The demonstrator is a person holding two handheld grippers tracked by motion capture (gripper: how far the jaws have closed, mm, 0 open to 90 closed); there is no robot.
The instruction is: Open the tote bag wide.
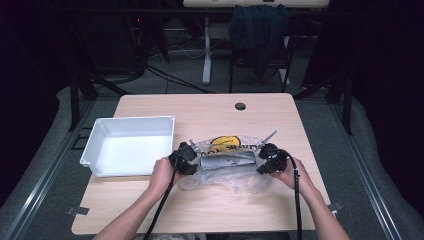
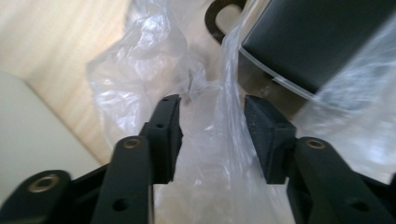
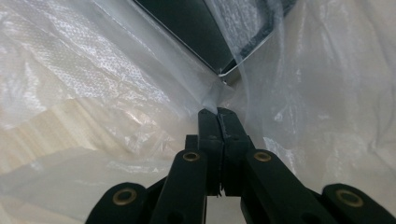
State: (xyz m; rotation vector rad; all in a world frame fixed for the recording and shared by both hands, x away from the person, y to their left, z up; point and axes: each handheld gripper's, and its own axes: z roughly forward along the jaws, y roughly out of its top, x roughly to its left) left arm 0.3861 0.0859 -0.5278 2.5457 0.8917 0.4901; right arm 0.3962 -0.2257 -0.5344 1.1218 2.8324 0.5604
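Observation:
A clear plastic bag [image 1: 227,175] with a yellow and black print lies on the wooden table [image 1: 210,112], and a dark flat box [image 1: 227,161] is inside it. My left gripper [image 1: 186,159] is at the bag's left end. Its jaws stand open with a fold of the plastic bag [image 2: 219,140] between them, and the dark box [image 2: 313,37] lies just beyond. My right gripper [image 1: 268,159] is at the bag's right end. My right gripper [image 3: 217,114] is shut on the plastic bag [image 3: 116,84], close to a corner of the dark box [image 3: 191,28].
A white plastic bin [image 1: 129,145] stands on the table left of the bag, close to my left hand. A cable hole [image 1: 240,106] sits near the table's far edge. A chair with a dark jacket [image 1: 260,30] stands beyond the table.

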